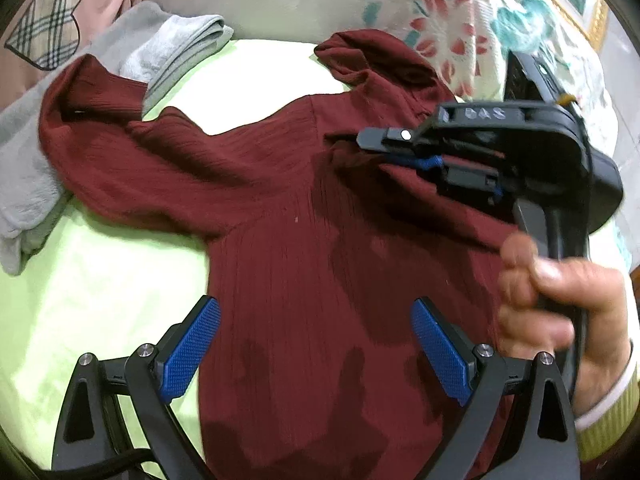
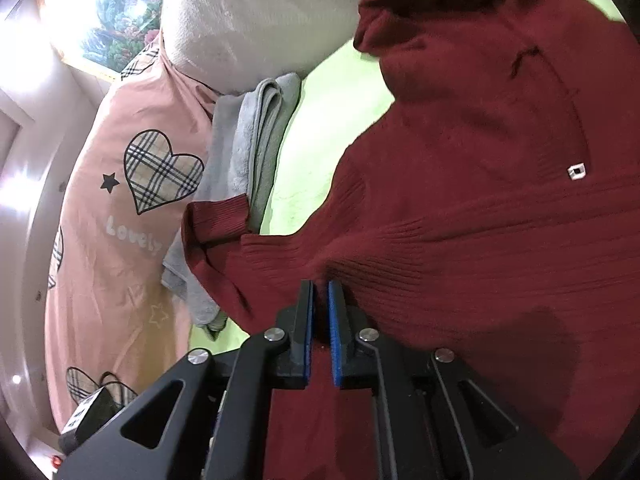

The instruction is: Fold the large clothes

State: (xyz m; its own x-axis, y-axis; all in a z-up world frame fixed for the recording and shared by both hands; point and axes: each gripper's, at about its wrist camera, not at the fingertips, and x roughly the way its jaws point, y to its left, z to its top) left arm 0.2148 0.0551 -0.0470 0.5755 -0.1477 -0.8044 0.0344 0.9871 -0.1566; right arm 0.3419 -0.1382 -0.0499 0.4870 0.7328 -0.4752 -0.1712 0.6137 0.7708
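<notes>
A dark red ribbed sweater [image 1: 280, 216] lies spread on a light green sheet [image 1: 100, 292], one sleeve stretched to the left. My left gripper [image 1: 316, 312] is open and empty, its blue pads just above the sweater's body. My right gripper [image 1: 372, 148] is shut on a fold of the sweater near its upper right and lifts it. In the right wrist view the sweater [image 2: 480, 208] fills the right side, and the right gripper [image 2: 321, 292] pinches its ribbed cloth between the blue pads.
A folded grey towel [image 1: 36, 152] lies under the left sleeve; it also shows in the right wrist view [image 2: 256, 136]. A pink cover with plaid hearts [image 2: 120, 208] and a floral quilt [image 1: 460, 20] lie behind.
</notes>
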